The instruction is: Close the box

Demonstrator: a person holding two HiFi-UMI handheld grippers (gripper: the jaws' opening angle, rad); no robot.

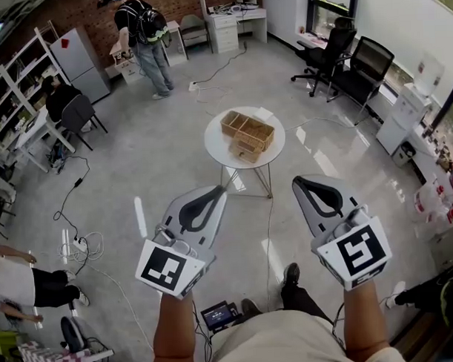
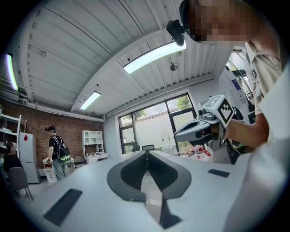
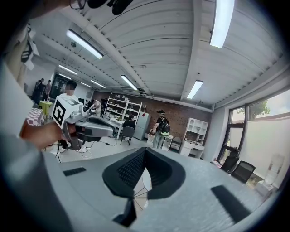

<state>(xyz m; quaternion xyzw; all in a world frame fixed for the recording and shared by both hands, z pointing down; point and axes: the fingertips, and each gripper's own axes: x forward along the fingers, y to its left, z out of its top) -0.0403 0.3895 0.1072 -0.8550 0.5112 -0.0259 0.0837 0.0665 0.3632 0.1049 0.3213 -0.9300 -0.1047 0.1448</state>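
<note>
Round and white, the surface (image 1: 217,148) ahead of you carries the wooden box (image 1: 248,133) near its middle. Your left gripper (image 1: 220,191) and right gripper (image 1: 300,181) hover well short of it, fingers closed, holding nothing.

Wooden box (image 1: 248,131) (open) on rnd table (image 1: 214,141).

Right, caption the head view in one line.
Left claw and right claw, shut and empty, held short of the open box on the round table.
</note>
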